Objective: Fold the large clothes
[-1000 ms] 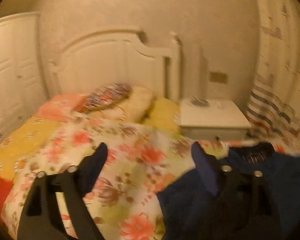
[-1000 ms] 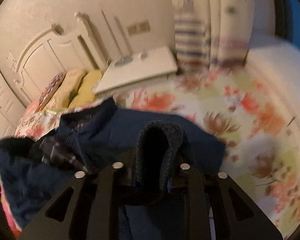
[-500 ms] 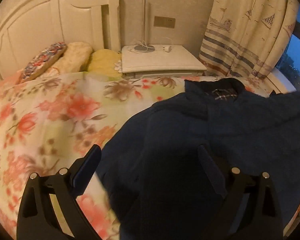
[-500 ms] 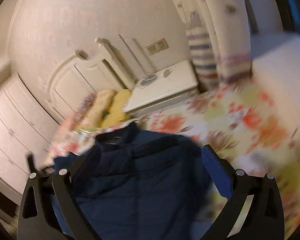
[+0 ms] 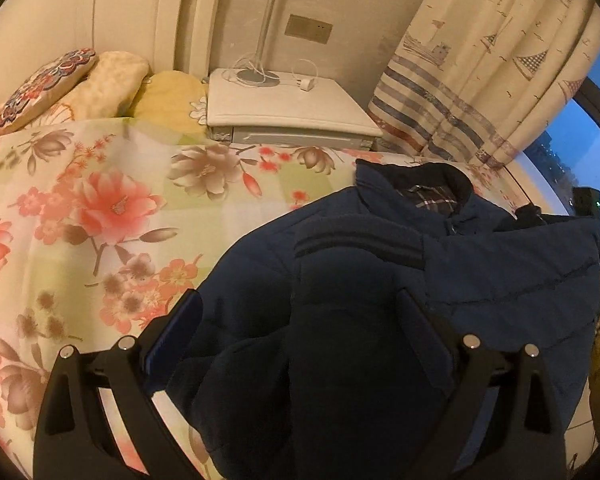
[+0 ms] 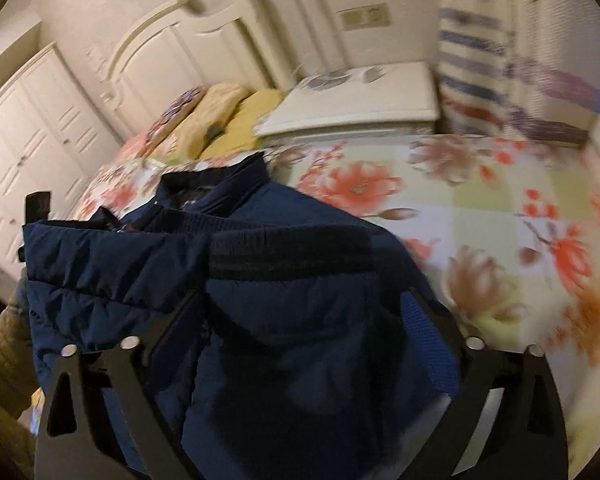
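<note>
Navy padded jacket (plaid-lined collar, ribbed cuffs) heaped on floral bedspread, left gripper wide, right gripper closing, unclamped

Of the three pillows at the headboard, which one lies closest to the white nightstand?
The plain yellow pillow, rightmost, beside the nightstand; the others are cream and embroidered.

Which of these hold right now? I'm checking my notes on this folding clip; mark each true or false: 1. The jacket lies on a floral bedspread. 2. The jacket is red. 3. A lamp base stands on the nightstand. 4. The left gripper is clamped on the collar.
1. The jacket lies on the floral bedspread: true.
2. Red jacket: false, it is dark blue.
3. Lamp base on the nightstand: true.
4. Left gripper clamped on the collar: false, it is open over a sleeve.
</note>
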Demonstrator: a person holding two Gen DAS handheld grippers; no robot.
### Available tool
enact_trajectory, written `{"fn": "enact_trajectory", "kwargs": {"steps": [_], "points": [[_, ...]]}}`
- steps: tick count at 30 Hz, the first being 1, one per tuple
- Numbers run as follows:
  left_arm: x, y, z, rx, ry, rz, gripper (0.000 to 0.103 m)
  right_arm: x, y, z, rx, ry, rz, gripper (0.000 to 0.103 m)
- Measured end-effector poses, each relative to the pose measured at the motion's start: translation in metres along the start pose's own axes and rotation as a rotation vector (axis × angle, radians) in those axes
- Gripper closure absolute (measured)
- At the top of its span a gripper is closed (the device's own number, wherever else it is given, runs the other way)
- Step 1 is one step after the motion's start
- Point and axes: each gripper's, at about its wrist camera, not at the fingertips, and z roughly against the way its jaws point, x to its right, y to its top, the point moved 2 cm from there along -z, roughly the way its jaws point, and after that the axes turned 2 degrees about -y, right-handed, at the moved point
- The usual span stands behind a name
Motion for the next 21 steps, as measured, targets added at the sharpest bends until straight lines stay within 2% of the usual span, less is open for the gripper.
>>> {"fn": "enact_trajectory", "kwargs": {"steps": [2,5,6,7,8,9,10,11,12,14,16,17,19,21], "points": [[0.001,0.001,-0.002,-0.006,-0.005,-0.003,0.007,-0.001,0.000,-0.006,-0.005,0.038,0.012,0.018],[0.005,0.009,-0.011,-0.038,-0.033,-0.013,0.008,-0.001,-0.002,-0.006,0.017,0.050,0.010,0.022],[0.008,0.010,-0.013,-0.050,-0.047,-0.022,0.014,-0.001,-0.003,-0.005,0.025,0.051,0.007,0.024],[0.013,0.012,-0.015,-0.066,-0.068,-0.039,0.030,-0.001,-0.004,-0.002,0.037,0.050,0.005,0.030],[0.017,0.012,-0.017,-0.076,-0.085,-0.055,0.046,-0.003,-0.006,0.001,0.048,0.049,0.008,0.045],[0.026,0.012,-0.016,-0.073,-0.072,-0.085,0.066,-0.007,-0.008,0.006,0.069,0.035,0.023,0.056],[0.035,0.012,-0.012,-0.062,-0.003,-0.123,0.086,-0.012,-0.009,0.011,0.090,-0.018,0.045,0.071],[0.046,0.012,-0.005,-0.044,0.082,-0.166,0.087,-0.021,-0.010,0.019,0.109,-0.096,0.070,0.078],[0.054,0.012,0.004,-0.018,0.145,-0.194,0.088,-0.030,-0.010,0.028,0.131,-0.146,0.089,0.080],[0.069,0.020,0.040,0.079,0.239,-0.204,0.089,-0.046,-0.006,0.052,0.189,-0.195,0.111,0.083],[0.072,0.034,0.077,0.157,0.230,-0.162,0.089,-0.065,0.009,0.088,0.273,-0.230,0.140,0.084],[0.075,0.044,0.099,0.201,0.257,-0.152,0.089,-0.073,0.017,0.102,0.305,-0.231,0.150,0.084],[0.080,0.056,0.118,0.256,0.327,-0.156,0.088,-0.088,0.035,0.120,0.357,-0.289,0.182,0.084],[0.078,0.065,0.114,0.257,0.380,-0.141,0.086,-0.087,0.051,0.121,0.378,-0.286,0.151,0.084]]}}
